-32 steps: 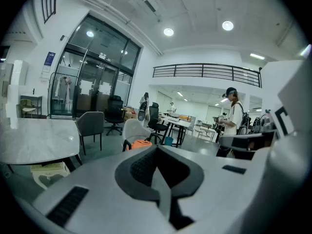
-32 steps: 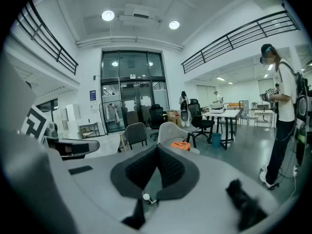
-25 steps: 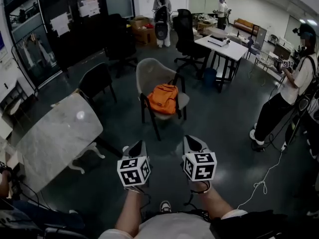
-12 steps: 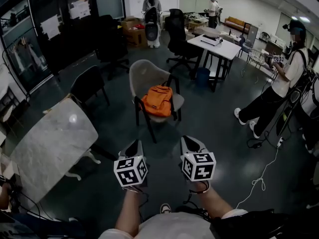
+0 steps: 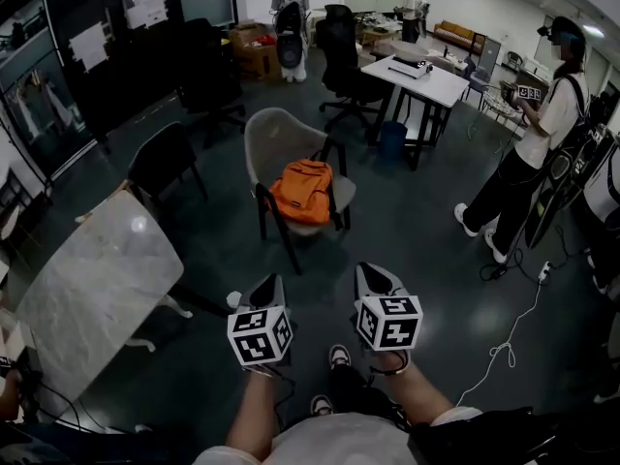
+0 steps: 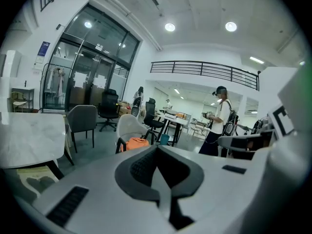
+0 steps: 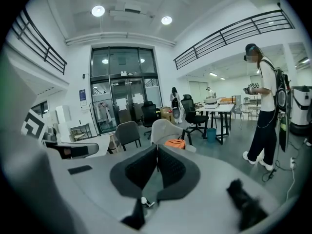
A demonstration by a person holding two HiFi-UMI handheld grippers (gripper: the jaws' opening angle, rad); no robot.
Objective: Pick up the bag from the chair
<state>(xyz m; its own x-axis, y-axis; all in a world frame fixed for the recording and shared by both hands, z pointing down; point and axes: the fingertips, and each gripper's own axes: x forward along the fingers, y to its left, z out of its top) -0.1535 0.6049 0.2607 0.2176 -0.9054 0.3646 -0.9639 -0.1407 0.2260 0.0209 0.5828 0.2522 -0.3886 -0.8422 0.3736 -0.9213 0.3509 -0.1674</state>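
An orange backpack [image 5: 302, 190] lies on the seat of a beige shell chair [image 5: 276, 134] with black legs, in the middle of the head view. Both grippers are held low in front of me, well short of the chair, side by side. The left gripper [image 5: 269, 284] is shut with nothing in it, and so is the right gripper [image 5: 372, 274]. In the left gripper view the backpack [image 6: 134, 143] shows small just above the closed gripper [image 6: 157, 149]. In the right gripper view the backpack [image 7: 174, 143] sits on the chair [image 7: 163, 129] beyond the closed gripper [image 7: 157, 148].
A marble-topped table [image 5: 97, 279] stands at my left, with a dark chair [image 5: 165, 158] behind it. A white desk [image 5: 418, 77] and a black office chair [image 5: 344, 51] lie beyond the beige chair. A person [image 5: 533, 153] stands at the right; a white cable [image 5: 504, 352] trails on the floor.
The chair and backpack have come nearer and slid a little left in the head view. The standing person stepped left. My feet now show below the grippers, which stay shut.
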